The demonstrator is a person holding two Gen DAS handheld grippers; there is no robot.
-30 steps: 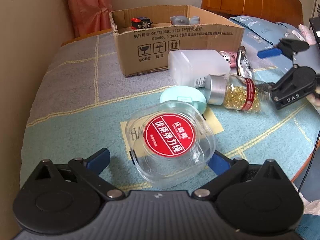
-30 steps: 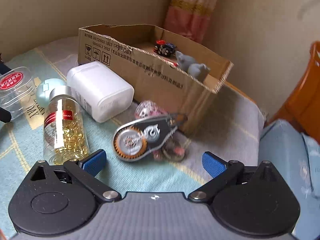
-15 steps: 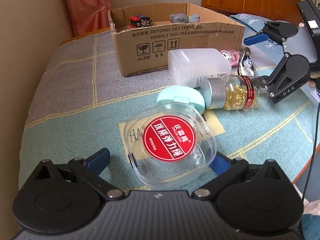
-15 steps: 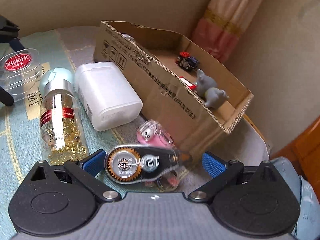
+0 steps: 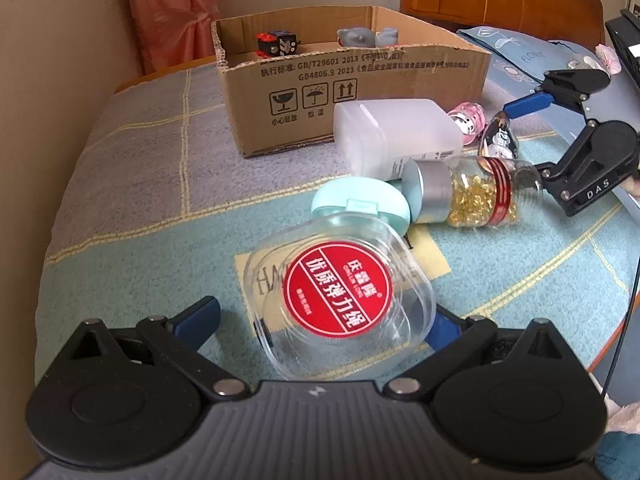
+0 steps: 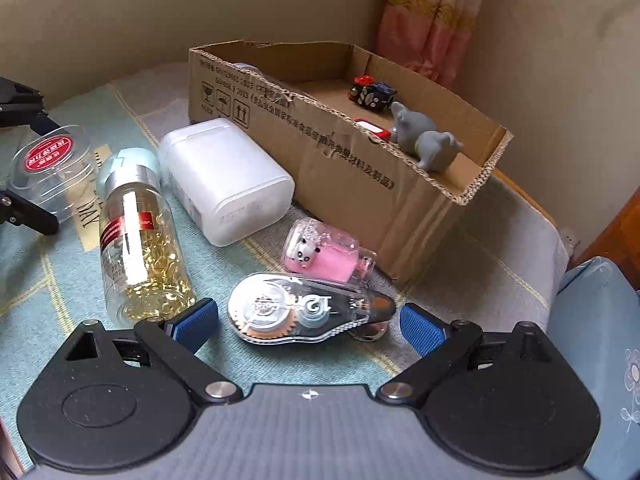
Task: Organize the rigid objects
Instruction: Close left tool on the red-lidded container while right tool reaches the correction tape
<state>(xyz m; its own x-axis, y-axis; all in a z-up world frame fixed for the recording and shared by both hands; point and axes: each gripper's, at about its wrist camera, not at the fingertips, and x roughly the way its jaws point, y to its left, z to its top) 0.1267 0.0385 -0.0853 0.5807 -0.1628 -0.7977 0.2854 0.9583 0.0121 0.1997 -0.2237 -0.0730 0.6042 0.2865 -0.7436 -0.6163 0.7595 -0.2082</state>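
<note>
Right claw [image 6: 308,322] spread wide and closing, the correction tape dispenser [image 6: 308,310] lies flat on the bed cover between its blue pads [image 6: 198,320], with gaps on both sides, so nothing pinched yet. Dispenser looks like a light, stiff clear plastic shell, smooth and probably slippery; its long axis runs across the claw from pad to pad, so the pads would meet the rounded end and the tapered tip. Judged better hold: across the thick round body where the gears sit, not the narrow nose, which could squirt out. A metal ring part pokes out under the nose, unclear what it is.

Just ahead of the right claw, a small pink jar [image 6: 322,254] on its side, close behind the dispenser; likely to get nudged. Ahead-left, a capsule bottle [image 6: 138,236] lying down, probably heavier and apt to roll, and a white plastic box [image 6: 228,178]. Further ahead, the cardboard box [image 6: 320,140], open top, with 1 grey toy [image 6: 426,142] and a dice-like cube [image 6: 372,92] inside.

Left claw [image 5: 328,316] spread, a clear round case with a red label [image 5: 338,302] between its pads, tilted; contact on the right pad can't be told, left pad [image 5: 200,314] stands clear. Case looks light, thin-walled, slick, so a grip across its widest part seems best. A mint green case [image 5: 360,206] sits just beyond it
</note>
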